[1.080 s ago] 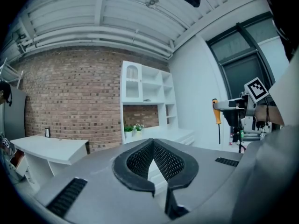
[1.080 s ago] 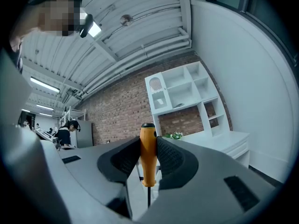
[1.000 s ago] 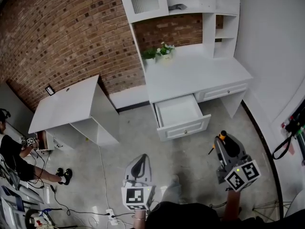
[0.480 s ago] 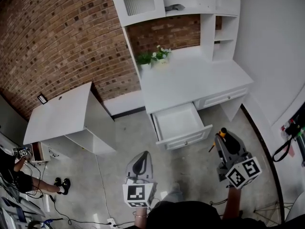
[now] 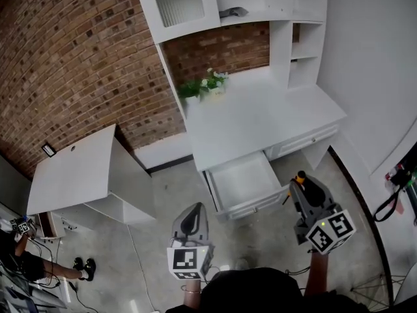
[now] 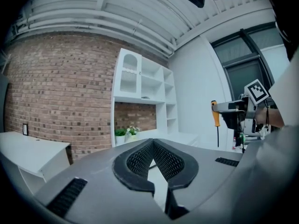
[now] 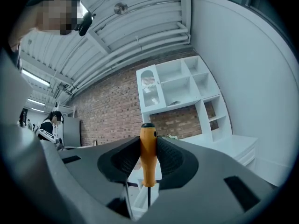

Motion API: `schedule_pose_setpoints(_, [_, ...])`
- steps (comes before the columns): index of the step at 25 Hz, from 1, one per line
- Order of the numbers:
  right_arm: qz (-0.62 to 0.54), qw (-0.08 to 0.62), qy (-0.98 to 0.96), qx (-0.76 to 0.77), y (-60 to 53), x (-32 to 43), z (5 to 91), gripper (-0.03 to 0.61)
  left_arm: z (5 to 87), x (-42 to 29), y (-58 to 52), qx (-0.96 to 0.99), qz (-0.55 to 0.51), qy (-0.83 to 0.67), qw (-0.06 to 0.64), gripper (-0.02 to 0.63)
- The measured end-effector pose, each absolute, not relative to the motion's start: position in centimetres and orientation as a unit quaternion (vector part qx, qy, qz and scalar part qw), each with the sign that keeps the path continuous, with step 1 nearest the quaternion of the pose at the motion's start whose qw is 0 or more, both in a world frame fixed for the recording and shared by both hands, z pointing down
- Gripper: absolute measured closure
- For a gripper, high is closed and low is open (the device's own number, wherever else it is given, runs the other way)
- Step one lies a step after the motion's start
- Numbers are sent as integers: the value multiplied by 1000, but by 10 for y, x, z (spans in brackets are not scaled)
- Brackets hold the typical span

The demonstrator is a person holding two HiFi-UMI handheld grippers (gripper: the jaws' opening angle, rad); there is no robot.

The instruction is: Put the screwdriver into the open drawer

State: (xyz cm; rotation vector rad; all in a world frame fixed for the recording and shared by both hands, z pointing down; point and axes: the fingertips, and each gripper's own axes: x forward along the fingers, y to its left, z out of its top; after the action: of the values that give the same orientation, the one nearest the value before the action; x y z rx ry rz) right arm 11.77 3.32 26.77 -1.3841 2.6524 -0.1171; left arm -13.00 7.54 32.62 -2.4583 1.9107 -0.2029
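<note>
- Pinching the orange handle of the screwdriver (image 7: pixel 148 164) in the right gripper (image 7: pixel 148 143); upright, blade down.
- Holding the left gripper (image 6: pixel 153 143) pressed together, nothing in it.
- Holding the screwdriver just beside the front right corner of the open drawer (image 5: pixel 242 180) under the desk (image 5: pixel 260 116); not yet over it.
- Likely failures: clipping the drawer front with the blade if brought in low; dropping onto the floor (image 5: pixel 163 201) if let go short of the rim.

I'm seeing the screwdriver (image 7: pixel 148 164) standing upright at the centre of the right gripper view. Its orange, black-capped handle is being pinched between the right gripper's (image 7: pixel 148 148) pads, and its thin dark shaft is pointing down. In the head view, the white drawer (image 5: pixel 251 205) is sitting pulled open at lower centre, just left of the screwdriver.
</note>
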Motion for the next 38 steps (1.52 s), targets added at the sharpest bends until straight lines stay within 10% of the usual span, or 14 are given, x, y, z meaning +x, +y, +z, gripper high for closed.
schedule_pose_setpoints(38, [-115,-48,947,-296,-225,71,341,463,420,-104,-123,-729,-104,662,-140,605])
